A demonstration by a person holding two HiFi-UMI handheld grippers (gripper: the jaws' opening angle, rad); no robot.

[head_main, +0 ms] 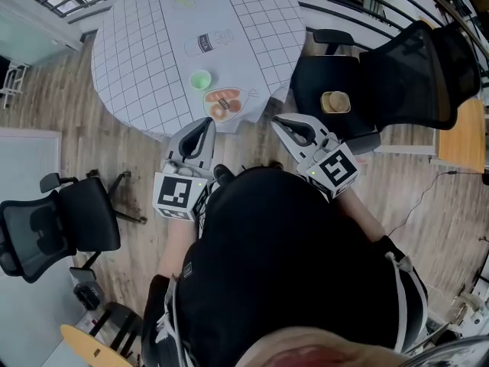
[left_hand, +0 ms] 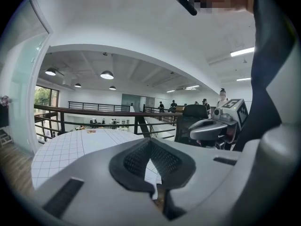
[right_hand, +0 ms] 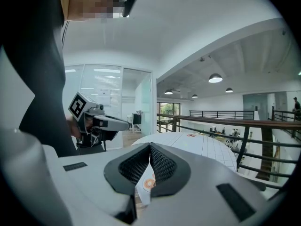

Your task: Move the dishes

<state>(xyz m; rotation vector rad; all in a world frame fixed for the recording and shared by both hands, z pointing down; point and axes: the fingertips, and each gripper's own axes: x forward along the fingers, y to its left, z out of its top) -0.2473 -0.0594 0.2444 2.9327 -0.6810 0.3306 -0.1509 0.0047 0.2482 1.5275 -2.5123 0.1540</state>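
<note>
Nearest the camera, low in the head view, the person's dark-clothed torso fills the middle of the frame. Both tools are held close in front of it, their marker cubes side by side.

The left tongs (head_main: 205, 123) are pressed together. In the left gripper view the two dark ribbed pads (left_hand: 136, 160) meet along a single seam with nothing caught between them. The right tongs (head_main: 280, 121) are likewise closed and empty, their pads (right_hand: 162, 163) touching at the tips. Both pairs hang in the air over the wooden floor, just short of the bench (head_main: 137, 60), and touch nothing.

Just beyond the tips, at the near edge of the bench's white gridded cloth, lies an orange-patterned plate (head_main: 224, 102), between the two tools and slightly nearer the left one. Just behind it stands a small green cup (head_main: 200, 79). Further up the cloth, toward the top of the frame, lies a white card with a dark label (head_main: 205, 44).

At centre right, a tan bowl (head_main: 335, 102) sits on the seat of a black office chair (head_main: 397, 75), near the right tongs but apart from them. A second black chair (head_main: 53, 228) stands at lower left.
</note>
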